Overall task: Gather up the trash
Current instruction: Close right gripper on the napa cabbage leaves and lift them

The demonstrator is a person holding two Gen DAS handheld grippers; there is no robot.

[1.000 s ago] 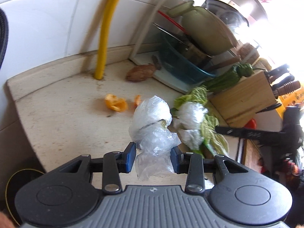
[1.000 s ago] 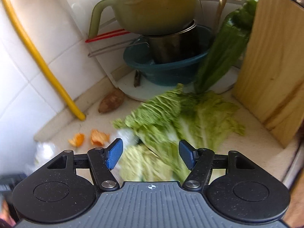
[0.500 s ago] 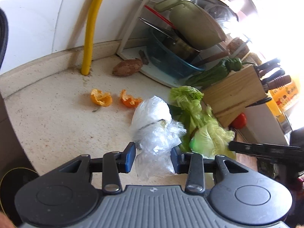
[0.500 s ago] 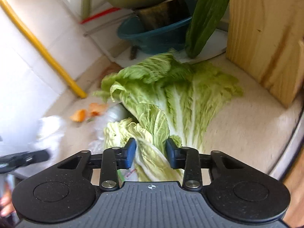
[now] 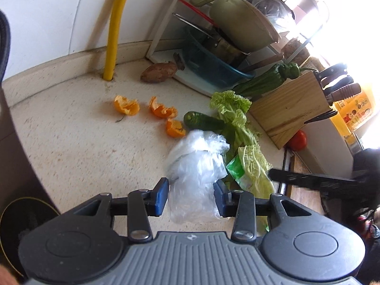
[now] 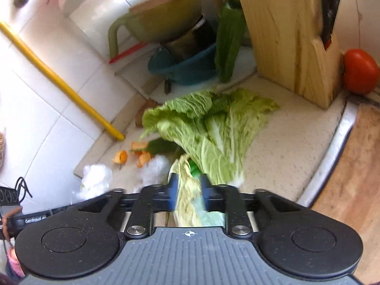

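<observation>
My left gripper (image 5: 191, 196) is shut on a crumpled clear plastic bag (image 5: 198, 166) and holds it above the beige counter (image 5: 71, 142). My right gripper (image 6: 188, 194) is shut on a pale cabbage leaf with a green wrapper (image 6: 187, 190), lifted off the pile of cabbage leaves (image 6: 209, 128). That leaf shows in the left wrist view (image 5: 251, 171) with the right gripper's finger beside it. Three orange peels (image 5: 152, 111) and a green cucumber (image 5: 204, 121) lie on the counter beyond the bag.
A sweet potato (image 5: 159, 72) lies by the yellow pipe (image 5: 114, 35). A dish rack holds a blue basin (image 5: 211, 66) and olive jug. A wooden knife block (image 5: 289, 104), a green pepper (image 5: 268, 78) and a tomato (image 6: 359, 71) stand right. A wooden board (image 6: 351, 161) borders the counter edge.
The right gripper has closed on the cabbage leaf and pulled it back and up from the pile. The left gripper has drawn back with the plastic bag, uncovering the cucumber and a third peel.
</observation>
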